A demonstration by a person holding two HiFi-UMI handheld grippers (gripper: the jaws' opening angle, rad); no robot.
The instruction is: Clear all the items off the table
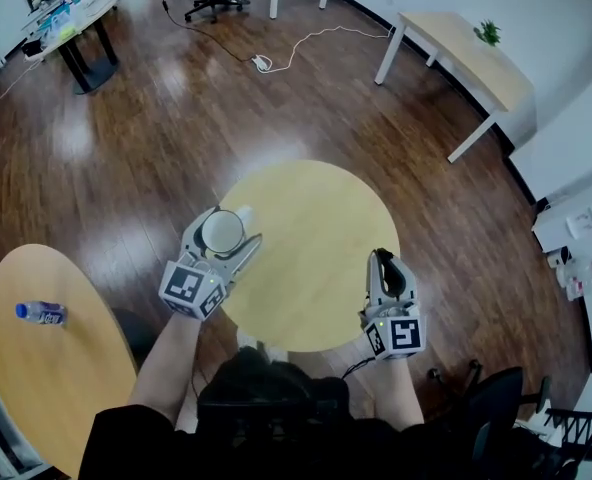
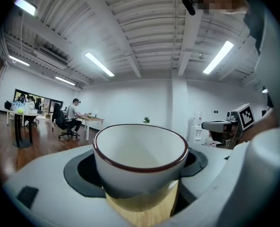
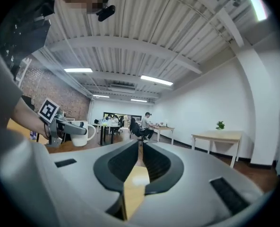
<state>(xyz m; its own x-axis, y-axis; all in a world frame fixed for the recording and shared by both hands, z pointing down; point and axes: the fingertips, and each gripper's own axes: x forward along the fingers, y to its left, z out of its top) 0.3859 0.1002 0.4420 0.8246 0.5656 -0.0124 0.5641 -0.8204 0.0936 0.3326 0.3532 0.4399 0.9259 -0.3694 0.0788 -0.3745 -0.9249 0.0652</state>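
The wood floor [image 1: 176, 118] is wide and free on the far side, so there is much room for moving. The round table [image 1: 316, 258] in the middle looks bare, except at its left edge. There the left gripper [image 1: 228, 230] has the mug [image 2: 140, 160] upright between wide jaws that press on its sides. I think the step is carrying it away: keep it level and clear of the rim. The left table [image 1: 36, 368] is near, with a bottle [image 1: 41, 314] to avoid. The right gripper [image 1: 382, 258], over the near right edge, is almost closed and holds nothing.
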